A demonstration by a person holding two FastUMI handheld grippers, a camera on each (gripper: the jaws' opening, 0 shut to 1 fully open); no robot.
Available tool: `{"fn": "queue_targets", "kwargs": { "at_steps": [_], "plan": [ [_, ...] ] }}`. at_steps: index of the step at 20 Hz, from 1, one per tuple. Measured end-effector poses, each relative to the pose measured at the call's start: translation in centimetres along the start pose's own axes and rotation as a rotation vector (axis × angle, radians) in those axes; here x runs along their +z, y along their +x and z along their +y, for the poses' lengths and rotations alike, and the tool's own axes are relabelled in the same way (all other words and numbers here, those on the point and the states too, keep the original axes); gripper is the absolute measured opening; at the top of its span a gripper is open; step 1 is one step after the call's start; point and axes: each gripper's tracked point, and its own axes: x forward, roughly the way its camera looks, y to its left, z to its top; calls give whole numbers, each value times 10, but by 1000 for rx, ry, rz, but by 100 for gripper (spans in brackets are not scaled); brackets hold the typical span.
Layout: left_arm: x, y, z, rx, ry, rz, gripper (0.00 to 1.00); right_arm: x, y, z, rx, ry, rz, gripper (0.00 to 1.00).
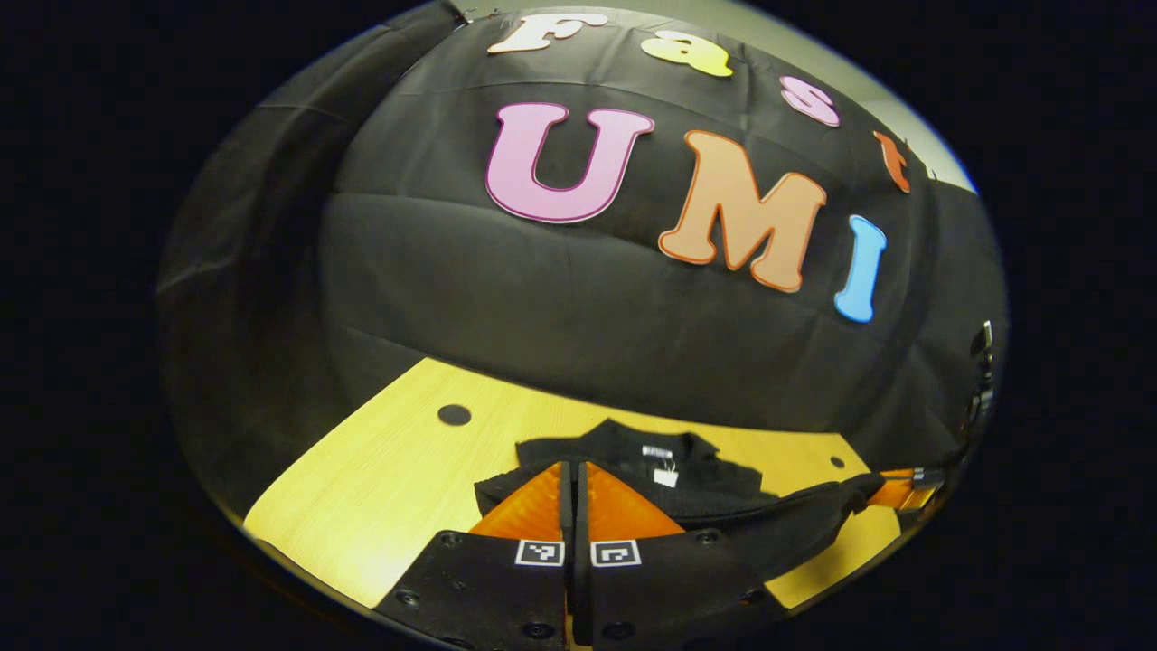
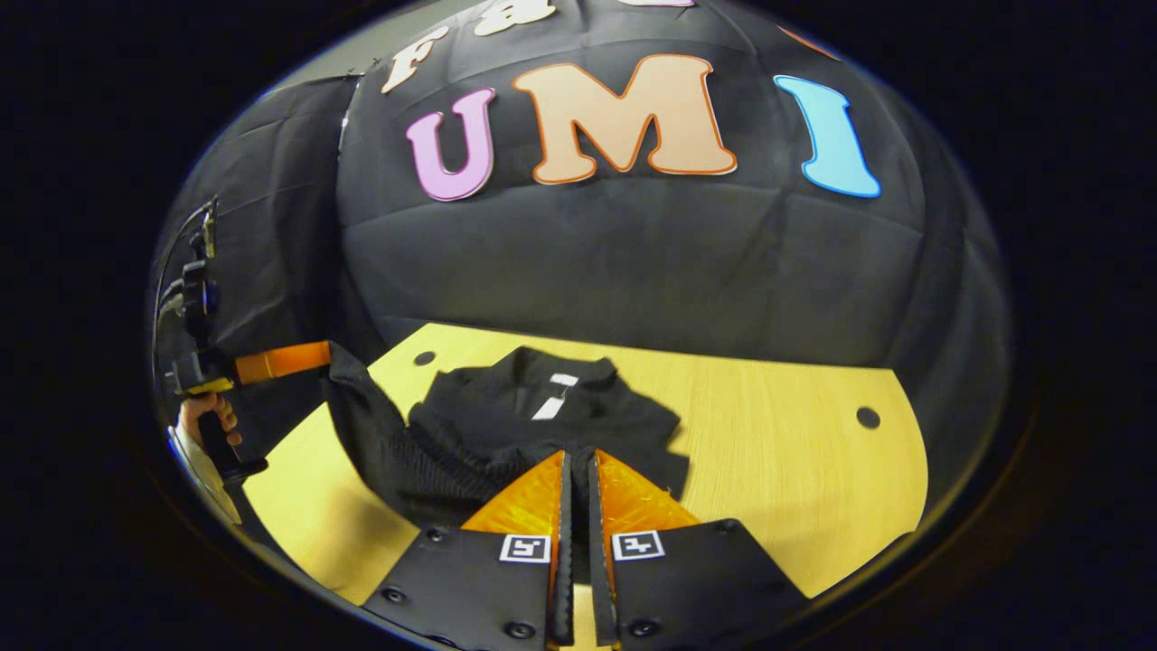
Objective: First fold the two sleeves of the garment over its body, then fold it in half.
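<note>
Garment (image 2: 542,425): black, on the wooden table (image 2: 795,461), hem lifted.
Left gripper (image 1: 572,470): jaws closed, pinching the hem.
Right gripper (image 2: 578,457): jaws narrow, also pinching fabric.
Risk: uneven pulling may slip the cloth and skew the fold.

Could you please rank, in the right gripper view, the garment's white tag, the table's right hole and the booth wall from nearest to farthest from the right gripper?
From the right gripper:
1. White tag, just ahead on the garment.
2. Right hole, far right on the table.
3. Booth wall, behind the table.
</note>
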Motion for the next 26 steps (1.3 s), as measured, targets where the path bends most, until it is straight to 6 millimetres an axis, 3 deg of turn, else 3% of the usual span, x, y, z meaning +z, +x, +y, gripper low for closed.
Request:
{"fn": "queue_targets", "kwargs": {
  "at_steps": [3, 5, 6, 7, 8, 9, 10, 13, 14, 17, 21, 23, 26],
  "plan": [
    [15, 61, -1, 22, 36, 11, 0, 32, 57, -18, -51, 45, 9, 10],
    [20, 83, 6, 81, 53, 10, 0, 54, 71, -31, -77, 119, -30, 11],
    [34, 87, 13, 120, 60, -31, 0, 66, 75, -36, -97, 145, -53, 39],
    [43, 88, 8, 115, 46, -76, 23, 79, 73, -45, -116, 158, -87, 67],
    [59, 74, 3, 118, 24, -124, 47, 92, 65, -49, -132, 167, -136, 95],
    [66, 80, 2, 112, 17, -153, 70, 104, 57, -53, -145, 175, -181, 97],
    [81, 71, 2, 114, 21, -180, 94, 114, 44, -56, -152, 172, -221, 98],
    [111, 43, -1, 108, 53, -260, 93, 134, 3, -59, -187, 118, -310, 95],
    [124, 29, -4, 97, 65, -292, 92, 141, -12, -58, -194, 93, -338, 99],
    [158, -20, -14, 74, 92, -379, 92, 143, -67, -38, -192, 18, -429, 96],
    [172, -92, -28, 28, 108, -463, 92, 129, -147, 15, -190, -112, -569, 98],
    [172, -125, -35, -22, 104, -484, 92, 112, -182, 43, -176, -140, -628, 98],
    [160, -167, -23, -23, 107, -493, 92, 77, -223, 93, -127, -172, -688, 99]
  ]
}}
